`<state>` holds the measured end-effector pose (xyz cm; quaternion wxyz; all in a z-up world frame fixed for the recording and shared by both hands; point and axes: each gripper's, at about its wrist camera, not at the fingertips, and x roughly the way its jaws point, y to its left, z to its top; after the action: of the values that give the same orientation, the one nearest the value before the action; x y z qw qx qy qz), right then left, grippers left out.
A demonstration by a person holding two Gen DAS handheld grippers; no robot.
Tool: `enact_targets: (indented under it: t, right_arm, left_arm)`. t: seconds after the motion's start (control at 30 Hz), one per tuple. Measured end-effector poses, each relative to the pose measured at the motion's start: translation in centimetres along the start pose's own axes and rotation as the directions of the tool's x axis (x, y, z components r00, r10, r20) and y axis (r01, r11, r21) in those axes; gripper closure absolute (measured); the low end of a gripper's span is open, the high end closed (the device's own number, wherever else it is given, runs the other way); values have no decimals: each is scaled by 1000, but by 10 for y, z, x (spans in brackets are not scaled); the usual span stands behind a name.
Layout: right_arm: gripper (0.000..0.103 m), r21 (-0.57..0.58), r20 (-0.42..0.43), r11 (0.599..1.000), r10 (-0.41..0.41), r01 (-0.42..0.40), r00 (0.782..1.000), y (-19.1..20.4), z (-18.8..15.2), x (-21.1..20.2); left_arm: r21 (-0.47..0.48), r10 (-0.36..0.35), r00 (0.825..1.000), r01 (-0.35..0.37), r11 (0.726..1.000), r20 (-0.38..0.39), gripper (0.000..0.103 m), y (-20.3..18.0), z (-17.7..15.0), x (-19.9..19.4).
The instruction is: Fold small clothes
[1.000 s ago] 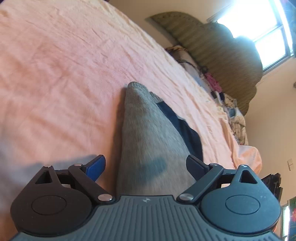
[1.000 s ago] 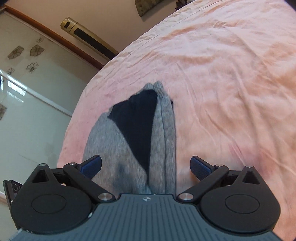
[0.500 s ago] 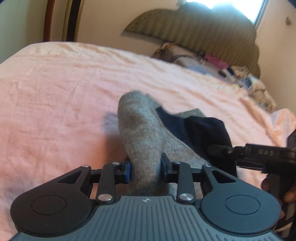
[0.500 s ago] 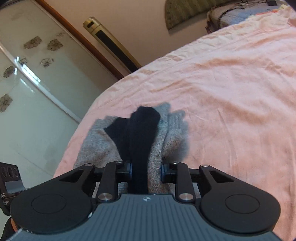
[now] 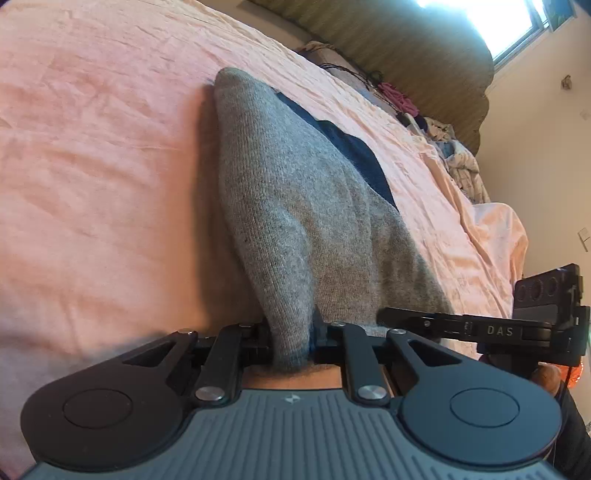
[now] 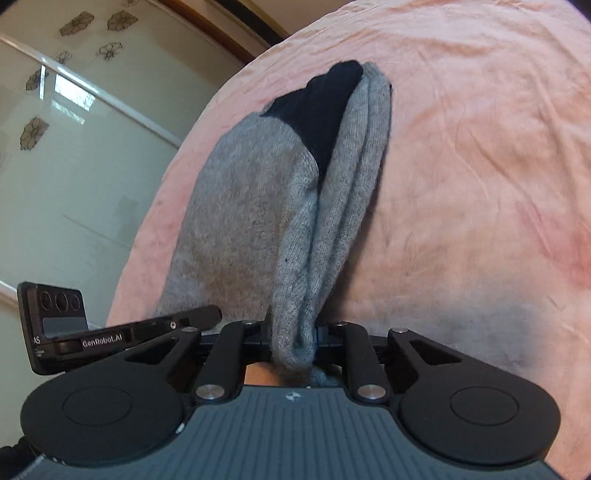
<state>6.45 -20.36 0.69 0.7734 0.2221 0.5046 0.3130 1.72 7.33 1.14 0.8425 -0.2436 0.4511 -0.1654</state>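
Bed [image 5: 92,166], pink-sheeted, carries a grey sock [image 5: 314,221] with a dark heel. Left hand-held gripper [image 5: 293,332] and right hand-held gripper [image 6: 293,336] each pinch its near edge, probably to lift it for folding.

A home bedroom — a bed [image 5: 92,155] under a pink sheet, an olive padded headboard [image 5: 424,48], a sunlit window [image 5: 517,22] — flower-patterned glass wardrobe doors [image 6: 74,147].

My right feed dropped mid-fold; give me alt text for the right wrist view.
The right hand-held gripper is shut on a bunched edge of the grey sock with a dark patch, which trails forward over the pink bedsheet. The left hand-held gripper shows at lower left, against the sock.
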Motion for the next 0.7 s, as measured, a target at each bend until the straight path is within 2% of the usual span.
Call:
enact_targets:
  t: [0.1,0.17,0.23,0.27,0.3,0.33,0.37,0.43,0.47,0.53,0.57,0.6,0.63,0.67,0.7]
  right_arm:
    - [82,-68,7,998,4,-3,1000,15,-7,-16]
    - [82,-135,7,991,-9,9,1000,24,-15,-26]
    - [79,-191,-5,978,-85,83,996,27,-27,-22]
    - [80,-199,7,974,-106,105,994,26,-34,-19]
    - [71,-188,37,976,-102,107,994,26,-38,-22]
    - [59,-163,46,980,-110,116,993,28,-40,-27]
    - [53,-156,76,977,-135,146,988,33,-43,-36]
    - [40,-200,184,953,-193,229,964,49,-56,-58]
    - [39,-213,224,938,-225,273,948,57,-66,-64]
    - [31,-210,251,914,-293,348,922,66,-83,-65]
    - [25,-217,247,897,-332,386,910,69,-92,-58]
    - [12,-224,238,876,-376,428,895,70,-99,-49]
    - [7,-233,231,853,-417,466,879,70,-105,-38]
    - [7,-238,230,833,-451,499,863,71,-110,-28]
    - [3,-241,253,812,-476,532,842,72,-116,-18]
  left_arm:
    - [84,10,1000,-11,996,7,90,-9,-6,-20]
    - [156,64,998,-64,986,0,88,-11,-21,-20]
    - [247,101,992,-117,962,77,80,-17,-38,-23]
    - [288,142,983,-170,942,116,77,-24,-47,-29]
    - [316,193,970,-232,920,150,64,-34,-54,-35]
    - [339,230,956,-281,898,185,47,-43,-60,-42]
    - [371,239,941,-317,873,241,40,-52,-71,-53]
    - [397,215,913,-351,848,348,20,-64,-92,-70]
    - [392,212,904,-360,846,371,17,-69,-99,-72]
    - [377,228,905,-365,851,360,17,-73,-106,-64]
    - [346,264,901,-384,856,345,17,-73,-105,-54]
    - [304,309,894,-407,861,324,17,-71,-105,-45]
    - [266,338,893,-417,869,297,17,-65,-103,-37]
    - [227,365,887,-432,873,282,17,-58,-104,-32]
    - [223,380,867,-460,860,324,16,-59,-108,-32]
